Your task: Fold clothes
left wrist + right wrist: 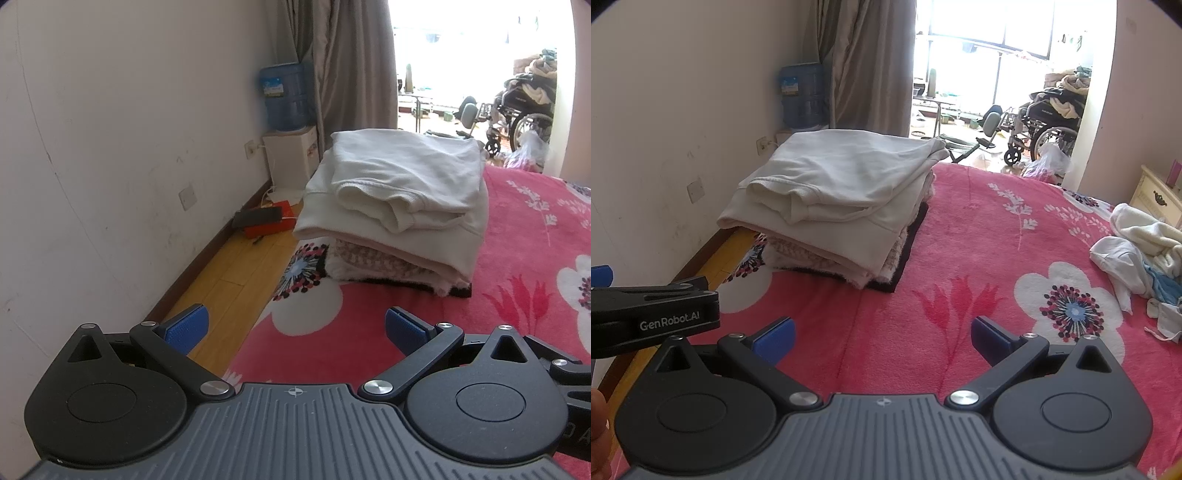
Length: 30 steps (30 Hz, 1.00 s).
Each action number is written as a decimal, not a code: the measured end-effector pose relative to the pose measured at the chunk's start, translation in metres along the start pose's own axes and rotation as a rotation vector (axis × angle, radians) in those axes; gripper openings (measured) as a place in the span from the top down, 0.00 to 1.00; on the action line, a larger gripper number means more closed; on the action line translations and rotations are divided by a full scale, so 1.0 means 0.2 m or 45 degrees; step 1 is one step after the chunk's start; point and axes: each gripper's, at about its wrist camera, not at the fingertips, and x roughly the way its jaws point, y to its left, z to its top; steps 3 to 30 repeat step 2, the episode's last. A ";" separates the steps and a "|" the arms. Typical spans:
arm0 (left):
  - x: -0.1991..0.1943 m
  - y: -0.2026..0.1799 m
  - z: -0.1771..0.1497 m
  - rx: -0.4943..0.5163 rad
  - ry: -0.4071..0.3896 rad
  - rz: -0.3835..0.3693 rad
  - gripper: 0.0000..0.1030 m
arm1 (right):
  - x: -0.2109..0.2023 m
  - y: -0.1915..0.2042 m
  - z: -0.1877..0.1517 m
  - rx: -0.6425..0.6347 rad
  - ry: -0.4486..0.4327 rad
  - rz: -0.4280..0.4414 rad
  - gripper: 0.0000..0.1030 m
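Both sets of jaws are spread wide with nothing in them. My left gripper (293, 328) sits at the bottom of its frame, blue pads well apart over the edge of the pink floral bedspread (517, 229), with the wood floor (236, 266) showing under the left pad. My right gripper (882, 334) is just as wide at the bottom of its own frame, hovering over bare bedspread, and the side of the left gripper pokes in at lower left.

Moving outward: the folded stack (842, 199) is centre-left in the right view, near the bed edge by the wall, cream sweatshirt on top, something knitted and something dark underneath. That part looks done to me.

What's left, I'd guess, is the loose clothes pile (1141, 251) at the right edge of the right view, well apart from both grippers. White and pale blue stuff, all crumpled. It should be light and floppy with zero stiffness, so it'll sag and bunch when lifted. I'd pinch a hem or a shoulder seam where the fabric doubles up, not a random middle fold, and drag it onto the open bedspread to flatten it.
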 end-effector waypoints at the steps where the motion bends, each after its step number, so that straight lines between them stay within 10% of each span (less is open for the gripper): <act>1: 0.00 0.00 0.00 0.001 0.000 0.000 0.00 | 0.00 0.00 0.00 0.000 0.001 -0.001 0.00; 30: 0.00 0.00 0.00 0.001 0.000 -0.001 0.00 | 0.00 0.00 0.00 0.001 0.001 -0.002 0.00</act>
